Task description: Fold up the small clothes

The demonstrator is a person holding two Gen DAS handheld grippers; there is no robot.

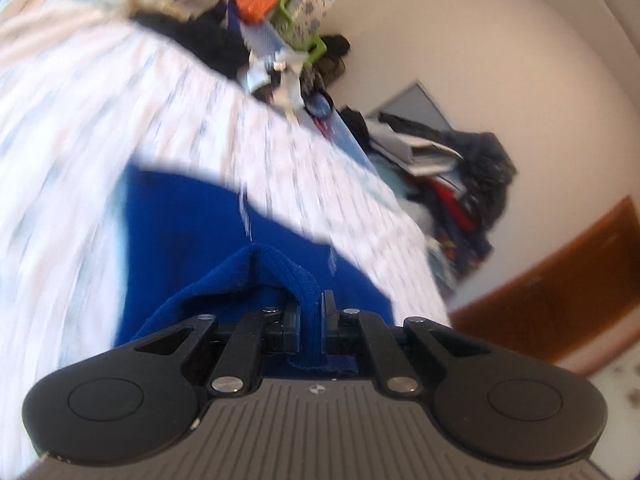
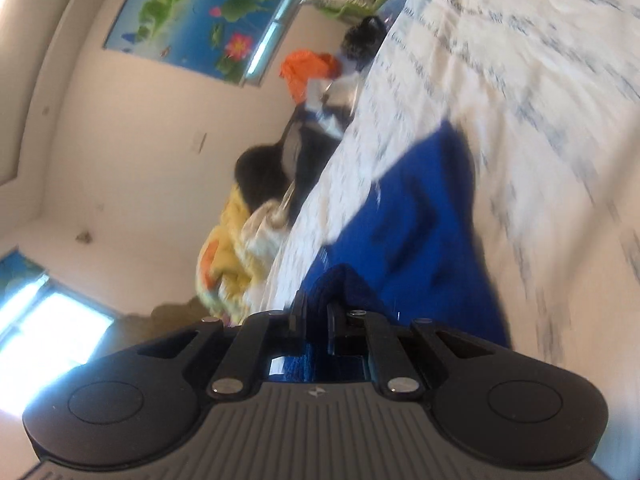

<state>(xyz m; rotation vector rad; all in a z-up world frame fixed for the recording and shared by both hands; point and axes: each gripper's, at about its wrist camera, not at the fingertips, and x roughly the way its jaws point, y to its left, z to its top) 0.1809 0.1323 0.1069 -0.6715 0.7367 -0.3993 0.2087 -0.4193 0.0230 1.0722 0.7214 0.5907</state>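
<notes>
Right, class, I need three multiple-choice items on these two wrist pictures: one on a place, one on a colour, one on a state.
1. Where does the garment's free part lie?
A. on the patterned white bedsheet
B. on the floor
C. over a chair

2. What colour is the garment?
A. orange
B. blue
C. yellow

3. What state is the left hand-held gripper in?
A. wide open
B. shut on the garment
C. shut on nothing

Key:
1 A, the blue garment spreads over the bedsheet.
2 B, it shows deep blue in both views.
3 B, the left hand-held gripper pinches a blue fold, like the right hand-held gripper.
</notes>
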